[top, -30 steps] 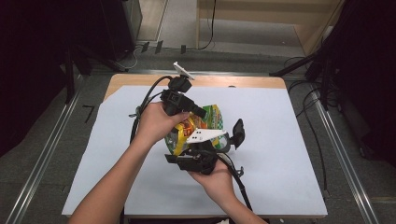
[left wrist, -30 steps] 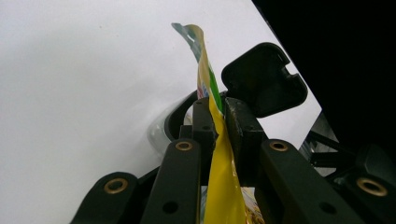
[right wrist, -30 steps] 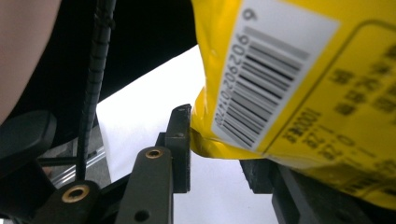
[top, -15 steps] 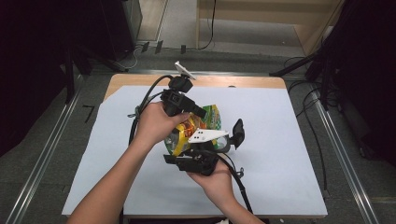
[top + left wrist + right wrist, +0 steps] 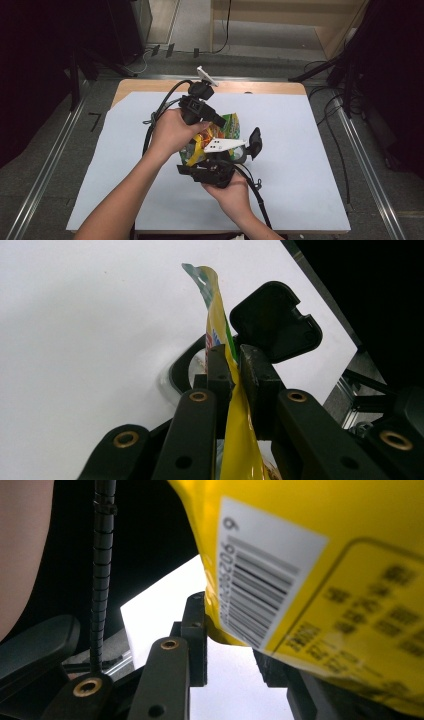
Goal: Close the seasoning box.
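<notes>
Yellow snack bag held up off the white sheet that covers the worktop, about mid-table, slightly toward the far edge. Both hand-held grippers meet at it.

Left gripper: the left hand wraps its body, cable trailing toward the worktop's left side. In the left gripper view its jaws are closed tight on a thin yellow edge of the bag, pads pressed flat on the film from both sides; the sealed strip rises above the jaws, with the white sheet behind.

Right gripper: the right hand comes in from the near edge, with the grey three-cornered plate on top. In the right gripper view the bag's back panel, barcode showing, hangs between the jaws and covers the right one. Left pad sits just at the bag's lower edge. Jaws have just been closing a little with the bag between them; cannot tell whether the pads truly press on it.
</notes>
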Demonstrator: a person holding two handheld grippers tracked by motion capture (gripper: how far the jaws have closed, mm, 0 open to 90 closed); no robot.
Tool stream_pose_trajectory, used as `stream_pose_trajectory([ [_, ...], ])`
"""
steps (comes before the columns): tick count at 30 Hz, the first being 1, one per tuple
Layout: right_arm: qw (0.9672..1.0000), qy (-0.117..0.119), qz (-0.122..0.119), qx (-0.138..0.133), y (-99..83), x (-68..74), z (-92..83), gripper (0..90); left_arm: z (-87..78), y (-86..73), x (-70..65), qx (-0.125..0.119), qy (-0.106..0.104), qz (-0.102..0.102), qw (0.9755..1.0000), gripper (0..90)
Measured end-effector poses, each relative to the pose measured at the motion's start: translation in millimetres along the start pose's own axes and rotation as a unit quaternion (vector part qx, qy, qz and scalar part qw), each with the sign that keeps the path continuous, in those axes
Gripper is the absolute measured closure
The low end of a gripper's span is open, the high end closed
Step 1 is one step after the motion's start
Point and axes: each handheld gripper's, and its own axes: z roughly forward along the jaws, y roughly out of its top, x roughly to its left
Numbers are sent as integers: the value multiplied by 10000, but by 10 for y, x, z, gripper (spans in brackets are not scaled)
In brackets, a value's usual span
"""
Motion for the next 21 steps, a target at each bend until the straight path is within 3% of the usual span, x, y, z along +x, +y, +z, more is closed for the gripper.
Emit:
stream_pose_trajectory([
  [21,9999,-101,-97,22,15,-3,-7,706,34,34,80,49,-42,-100,9999,836],
])
